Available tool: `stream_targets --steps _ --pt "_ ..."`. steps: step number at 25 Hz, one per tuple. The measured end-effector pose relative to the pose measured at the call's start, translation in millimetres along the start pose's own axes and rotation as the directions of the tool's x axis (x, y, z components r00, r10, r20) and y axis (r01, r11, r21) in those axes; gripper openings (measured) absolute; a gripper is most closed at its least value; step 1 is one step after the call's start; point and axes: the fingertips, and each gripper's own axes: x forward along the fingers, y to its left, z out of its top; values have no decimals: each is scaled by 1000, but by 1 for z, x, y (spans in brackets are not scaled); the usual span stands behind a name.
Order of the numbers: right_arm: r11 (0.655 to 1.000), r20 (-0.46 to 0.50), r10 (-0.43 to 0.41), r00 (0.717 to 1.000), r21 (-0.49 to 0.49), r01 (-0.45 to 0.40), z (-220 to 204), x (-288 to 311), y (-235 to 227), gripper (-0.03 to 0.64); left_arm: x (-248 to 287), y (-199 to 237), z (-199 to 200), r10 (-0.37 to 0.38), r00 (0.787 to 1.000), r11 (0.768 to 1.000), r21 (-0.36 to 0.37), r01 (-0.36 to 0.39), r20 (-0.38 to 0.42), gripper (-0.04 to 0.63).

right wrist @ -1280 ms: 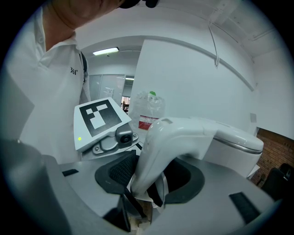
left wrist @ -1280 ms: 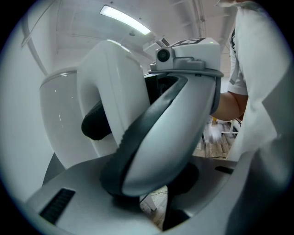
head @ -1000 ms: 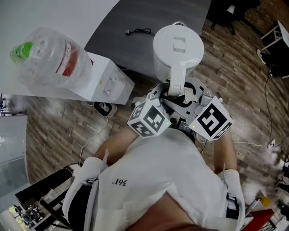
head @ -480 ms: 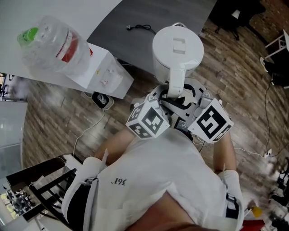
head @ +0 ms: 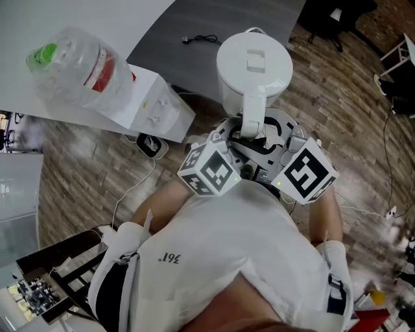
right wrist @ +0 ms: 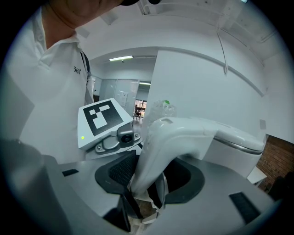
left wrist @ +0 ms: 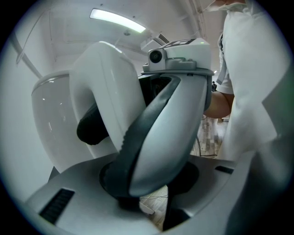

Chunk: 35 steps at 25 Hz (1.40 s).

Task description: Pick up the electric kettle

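Note:
The white electric kettle (head: 254, 65) hangs in front of the person, seen lid-up in the head view, over the edge of the grey table (head: 194, 23) and the wood floor. Its white handle (head: 251, 115) points back toward the person. My left gripper (head: 241, 139) and right gripper (head: 267, 139) meet on that handle from either side, both shut on it. In the left gripper view the handle (left wrist: 108, 96) arches past the left gripper (left wrist: 138, 186), with a dark pad behind it. In the right gripper view the handle (right wrist: 183, 133) runs down between the jaws of the right gripper (right wrist: 147, 190).
A white water dispenser (head: 155, 107) with a clear bottle (head: 78, 65) stands to the left. A black plug and cord (head: 201, 41) lie on the grey table. A black chair (head: 337, 16) is at the top right, a dark rack (head: 58, 279) at the bottom left, and cables trail on the floor.
Both grippers stay clamped on the kettle handle. The kettle and grippers have drifted a little up and left in the head view, and the water dispenser has shifted in the picture.

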Motion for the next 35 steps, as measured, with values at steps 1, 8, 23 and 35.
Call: stream_targets --steps 1,8,23,35 --pt "1000 1 -3 1000 1 3 1 1 0 169 -2 0 0 -4 1000 1000 5 4 0 107" --pt "1000 -5 -17 1000 -5 17 10 5 -1 169 -10 3 3 -12 1000 1000 23 12 15 107" --pt "999 -5 -29 1000 -13 29 28 8 -25 170 -16 29 18 -13 999 998 55 11 36 112" --pt "999 -32 -19 999 -32 18 26 13 -44 170 -9 49 19 -1 999 999 43 -1 51 112"
